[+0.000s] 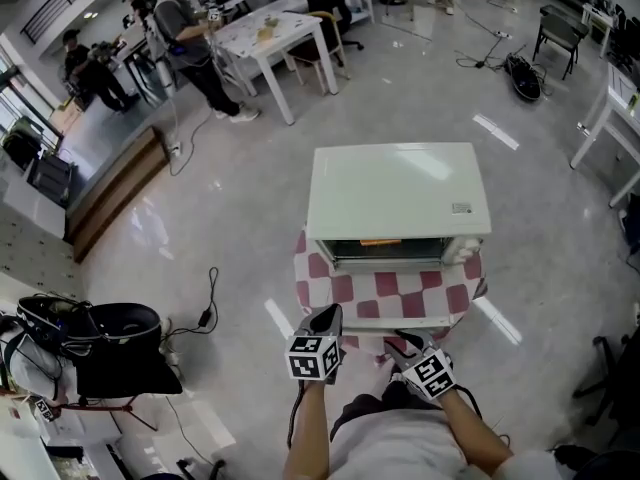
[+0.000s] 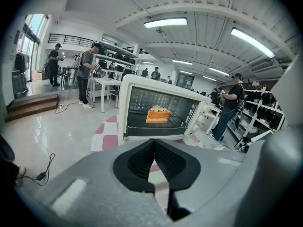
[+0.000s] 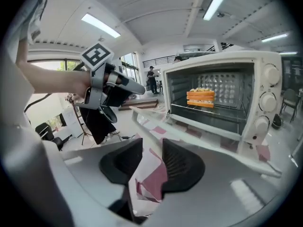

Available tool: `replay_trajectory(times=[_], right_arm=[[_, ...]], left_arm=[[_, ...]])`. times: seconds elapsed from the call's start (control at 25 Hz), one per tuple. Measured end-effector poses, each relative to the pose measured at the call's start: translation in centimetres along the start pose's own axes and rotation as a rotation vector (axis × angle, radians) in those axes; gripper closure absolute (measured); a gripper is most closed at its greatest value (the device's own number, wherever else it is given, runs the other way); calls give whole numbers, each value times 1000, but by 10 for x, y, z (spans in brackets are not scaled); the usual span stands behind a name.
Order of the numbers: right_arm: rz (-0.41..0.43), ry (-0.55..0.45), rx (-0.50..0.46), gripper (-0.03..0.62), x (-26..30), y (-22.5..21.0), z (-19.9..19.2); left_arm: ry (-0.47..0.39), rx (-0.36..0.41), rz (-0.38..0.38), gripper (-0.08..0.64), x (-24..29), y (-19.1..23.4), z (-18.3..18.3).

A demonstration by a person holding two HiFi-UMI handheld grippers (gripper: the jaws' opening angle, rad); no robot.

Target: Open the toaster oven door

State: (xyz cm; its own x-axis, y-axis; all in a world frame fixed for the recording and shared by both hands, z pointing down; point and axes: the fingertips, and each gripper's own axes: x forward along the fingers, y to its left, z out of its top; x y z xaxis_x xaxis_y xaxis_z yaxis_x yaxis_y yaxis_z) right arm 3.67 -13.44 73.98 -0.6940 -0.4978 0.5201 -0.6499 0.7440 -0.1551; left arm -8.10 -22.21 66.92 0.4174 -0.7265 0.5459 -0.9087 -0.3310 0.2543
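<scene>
The toaster oven sits centre on the checked surface, its door seemingly already down. My right claw is parted and empty, my left claw closed. I'd withdraw straight, clear of the door.

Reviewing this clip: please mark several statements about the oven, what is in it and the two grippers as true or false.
1. The toaster oven has its door shut. False: the door is folded down, open.
2. An orange food item sits inside the oven. True.
3. The right gripper is clamped on the door. False: its jaws stand apart with nothing between them.
4. The oven stands on a red-and-white checked cloth. True.
5. The left gripper has its jaws together and holds nothing. True.
</scene>
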Motion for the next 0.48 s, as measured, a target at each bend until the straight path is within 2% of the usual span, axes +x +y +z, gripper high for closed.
replay_trajectory(times=[0.12, 0.24, 0.48], right_arm=[[-30, -43, 74, 488, 2, -10, -2], [-76, -61, 192, 549, 5, -19, -12], [-146, -57, 342, 590, 13, -29, -30]], left_arm=[[22, 9, -3, 555, 4, -3, -9], [49, 11, -6, 555, 6, -6, -20], [77, 21, -18, 555, 10, -13, -29]])
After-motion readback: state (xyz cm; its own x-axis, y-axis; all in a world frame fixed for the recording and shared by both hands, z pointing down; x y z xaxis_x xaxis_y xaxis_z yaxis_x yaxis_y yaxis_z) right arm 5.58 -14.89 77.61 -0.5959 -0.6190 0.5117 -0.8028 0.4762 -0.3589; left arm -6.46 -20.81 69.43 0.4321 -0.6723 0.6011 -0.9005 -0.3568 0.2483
